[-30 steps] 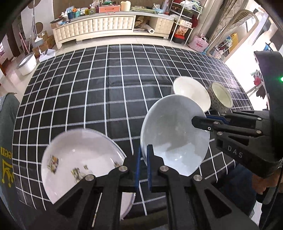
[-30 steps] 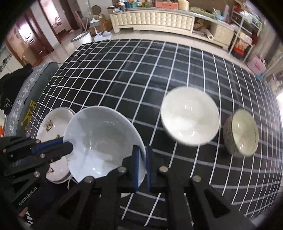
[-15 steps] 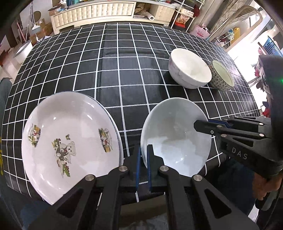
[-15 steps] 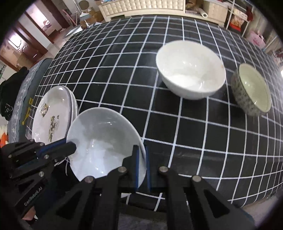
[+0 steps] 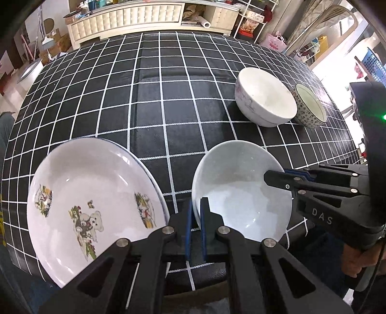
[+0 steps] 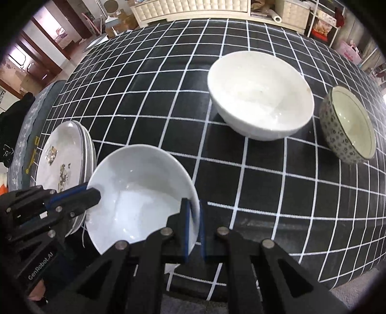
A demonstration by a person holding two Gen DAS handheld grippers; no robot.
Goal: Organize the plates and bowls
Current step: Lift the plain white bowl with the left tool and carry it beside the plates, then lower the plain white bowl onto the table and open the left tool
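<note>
Left wrist view: L gripper (image 5: pixel 196 212) is nearest the lens, blue pads nearly together, pinching the near-left rim of the pale grey bowl (image 5: pixel 241 190). R gripper (image 5: pixel 284 174) comes in from the right side of the same view, its fingers clamped on the bowl's opposite rim. So both claws are closed on that one bowl, which is at the near edge of the table (image 5: pixel 149 101); can't tell whether its base touches the cloth.

Just left of the bowl sits the plate stack (image 5: pixel 94 200), top plate w/ a teddy-bear print and small flower motifs. Stack overhangs the near table edge a bit; its rim is close to the grey bowl, and contact can't be made out.

Right wrist view: R gripper (image 6: pixel 193 215) pads grip the bowl (image 6: pixel 140 190) rim, one pad inside, one outside. L gripper (image 6: pixel 93 192) tip shows on the bowl's far-left rim. Plate stack (image 6: pixel 65 154) beyond it shows several rims layered.

Farther out, well apart from the grey bowl: large white bowl (image 6: pixel 260 94), upright on the black-and-white checked cloth. Just beside it on the right, a smaller patterned bowl (image 6: pixel 347 128) w/ dotted outside and cream inside; small gap between them in this view.

Past the table: a long cream tufted cabinet (image 5: pixel 125 17) along the far wall, shelves w/ clutter at the right.
</note>
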